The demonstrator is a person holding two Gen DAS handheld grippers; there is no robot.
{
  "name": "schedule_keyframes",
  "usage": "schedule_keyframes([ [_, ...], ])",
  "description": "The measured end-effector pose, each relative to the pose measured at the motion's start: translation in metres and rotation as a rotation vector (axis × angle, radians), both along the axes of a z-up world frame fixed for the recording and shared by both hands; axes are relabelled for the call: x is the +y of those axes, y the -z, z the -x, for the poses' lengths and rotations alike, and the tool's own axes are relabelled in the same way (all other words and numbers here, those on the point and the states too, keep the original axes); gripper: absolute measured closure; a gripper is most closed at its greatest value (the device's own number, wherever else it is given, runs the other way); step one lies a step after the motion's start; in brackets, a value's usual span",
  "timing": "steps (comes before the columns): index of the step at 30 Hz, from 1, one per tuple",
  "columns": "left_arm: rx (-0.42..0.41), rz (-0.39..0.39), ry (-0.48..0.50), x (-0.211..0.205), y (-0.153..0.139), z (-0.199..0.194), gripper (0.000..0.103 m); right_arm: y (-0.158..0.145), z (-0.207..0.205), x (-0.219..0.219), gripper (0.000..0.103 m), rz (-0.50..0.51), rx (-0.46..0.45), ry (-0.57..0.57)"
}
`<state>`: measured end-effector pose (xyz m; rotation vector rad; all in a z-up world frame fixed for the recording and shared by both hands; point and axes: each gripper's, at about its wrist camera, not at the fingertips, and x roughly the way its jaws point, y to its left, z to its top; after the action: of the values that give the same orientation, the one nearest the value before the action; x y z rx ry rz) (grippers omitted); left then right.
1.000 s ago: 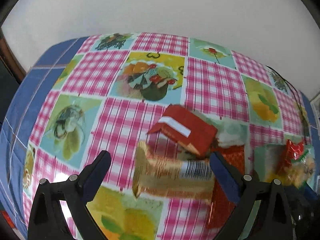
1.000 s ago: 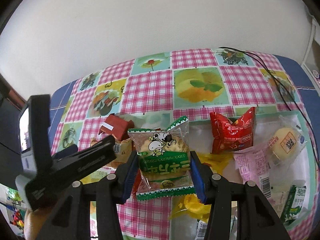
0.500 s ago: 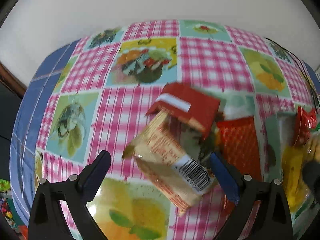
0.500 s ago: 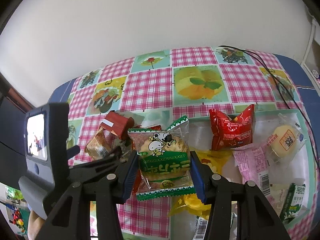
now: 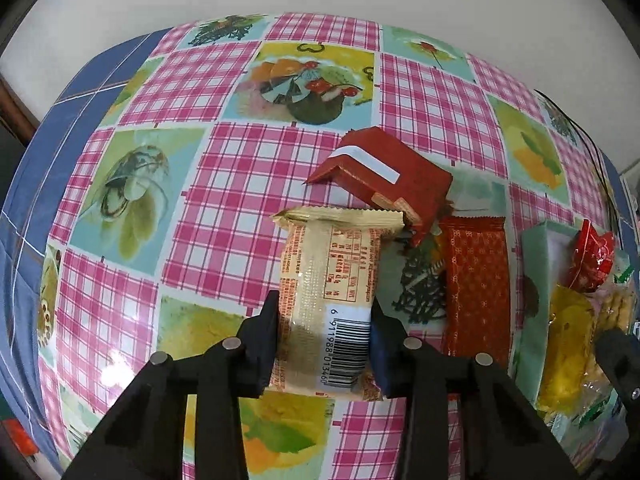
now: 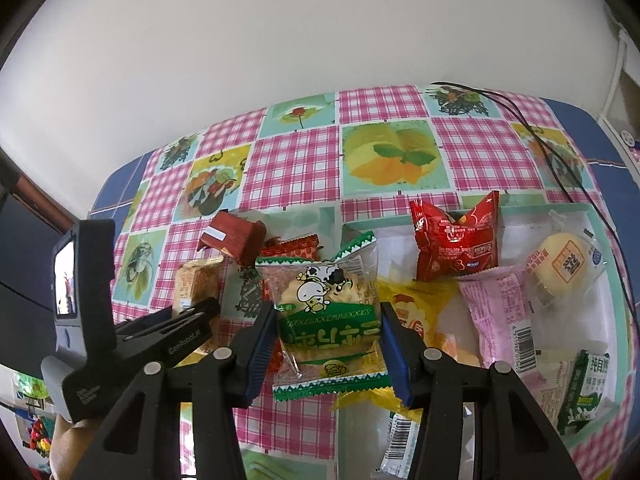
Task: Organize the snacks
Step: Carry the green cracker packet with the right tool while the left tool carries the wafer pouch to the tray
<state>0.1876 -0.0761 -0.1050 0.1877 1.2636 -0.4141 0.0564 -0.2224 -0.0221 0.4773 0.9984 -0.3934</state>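
On the checked pink-patterned desk (image 5: 248,168), the left claw (image 5: 324,336) is clamping the barcode end of a long gold foil biscuit packet (image 5: 332,280), its jaws having just been closing on it; beside it a red cardboard box (image 5: 384,176) is lying. The right claw (image 6: 328,344) is gripping a clear green-banded cow-print snack pouch (image 6: 324,312).

A plain white wall (image 6: 248,60) rises behind the table (image 5: 36,168), draped in pink-checked, blue-bordered cloth.
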Motion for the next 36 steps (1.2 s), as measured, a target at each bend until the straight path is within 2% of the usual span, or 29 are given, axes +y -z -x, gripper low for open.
schedule_keyframes([
  [5,-0.006,0.031,-0.011,0.002,-0.008,0.0,0.065,-0.003,0.002,-0.002,0.051,-0.005,-0.008,0.0],
  [11,-0.026,0.09,-0.027,0.001,-0.033,0.001,0.065,-0.006,0.007,-0.006,0.051,-0.01,-0.011,0.004],
  [18,-0.079,0.152,0.025,-0.022,-0.069,0.021,0.065,-0.008,0.023,-0.022,0.051,-0.012,-0.005,0.032],
  [21,-0.093,0.184,0.081,-0.04,-0.083,0.04,0.065,-0.008,0.033,-0.035,0.051,-0.017,-0.004,0.057],
  [28,-0.122,0.199,0.242,-0.095,-0.101,0.089,0.065,-0.007,0.075,-0.08,0.05,-0.022,0.007,0.172],
  [36,-0.143,0.168,0.43,-0.153,-0.102,0.148,0.065,0.001,0.135,-0.133,0.05,-0.036,0.019,0.326],
])
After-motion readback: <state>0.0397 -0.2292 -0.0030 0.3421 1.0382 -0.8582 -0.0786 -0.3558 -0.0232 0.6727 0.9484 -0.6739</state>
